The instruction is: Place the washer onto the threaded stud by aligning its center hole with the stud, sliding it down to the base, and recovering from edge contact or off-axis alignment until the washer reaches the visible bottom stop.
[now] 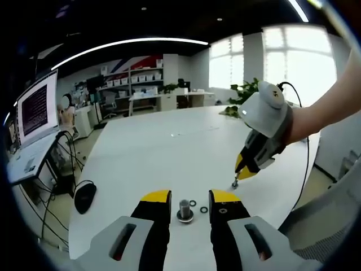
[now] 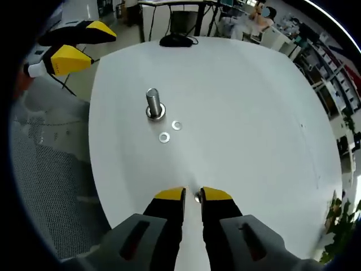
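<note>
Right gripper (image 2: 193,196): your jaws pinch a washer (image 2: 197,197) just above the table (image 2: 242,113), well apart from the threaded stud (image 2: 153,102). Left gripper (image 1: 190,199): jaws released, straddling the stud. Two spare washers (image 2: 170,131) lie beside its base. Remaining, by my judgement: carry, align, slide down.

no text can be read; the lines on the monitor (image 1: 37,107), far left of the jaws, are too blurred.
</note>
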Motion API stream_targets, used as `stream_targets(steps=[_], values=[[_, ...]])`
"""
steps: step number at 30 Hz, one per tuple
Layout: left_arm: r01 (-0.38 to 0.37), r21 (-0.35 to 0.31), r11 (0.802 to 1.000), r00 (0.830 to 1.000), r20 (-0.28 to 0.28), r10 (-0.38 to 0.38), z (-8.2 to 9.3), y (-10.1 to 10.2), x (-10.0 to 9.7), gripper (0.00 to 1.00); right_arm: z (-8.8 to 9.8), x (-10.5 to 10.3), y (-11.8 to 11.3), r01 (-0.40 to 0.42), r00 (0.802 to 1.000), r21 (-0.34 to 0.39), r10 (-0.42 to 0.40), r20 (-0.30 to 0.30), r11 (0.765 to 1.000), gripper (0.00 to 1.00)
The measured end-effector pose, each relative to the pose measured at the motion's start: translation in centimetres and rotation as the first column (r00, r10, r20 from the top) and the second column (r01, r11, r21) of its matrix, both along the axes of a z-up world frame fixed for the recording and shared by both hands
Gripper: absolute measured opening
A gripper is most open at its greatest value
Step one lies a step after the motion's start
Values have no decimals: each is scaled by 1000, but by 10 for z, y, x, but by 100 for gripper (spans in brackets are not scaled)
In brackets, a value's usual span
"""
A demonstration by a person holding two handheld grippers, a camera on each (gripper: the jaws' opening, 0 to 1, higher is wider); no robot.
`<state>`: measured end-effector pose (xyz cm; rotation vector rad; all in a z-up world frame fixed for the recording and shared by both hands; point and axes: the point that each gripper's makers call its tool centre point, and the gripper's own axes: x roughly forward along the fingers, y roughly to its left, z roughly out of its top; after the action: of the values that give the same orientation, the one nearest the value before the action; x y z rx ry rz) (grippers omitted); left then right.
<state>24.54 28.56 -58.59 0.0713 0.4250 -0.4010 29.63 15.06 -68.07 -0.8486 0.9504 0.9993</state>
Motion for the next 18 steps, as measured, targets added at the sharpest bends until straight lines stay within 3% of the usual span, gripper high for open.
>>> stream_targets(steps=[14,18], values=[[-46,-20,999,999,-1,46,1,11,2,25,-30,-15,54,-101,992,17,102,-69,995,13],[-50,-19,999,999,1,50,1,12,2,25,-36,-17,67,-134,989,27,135,-66,991,13]])
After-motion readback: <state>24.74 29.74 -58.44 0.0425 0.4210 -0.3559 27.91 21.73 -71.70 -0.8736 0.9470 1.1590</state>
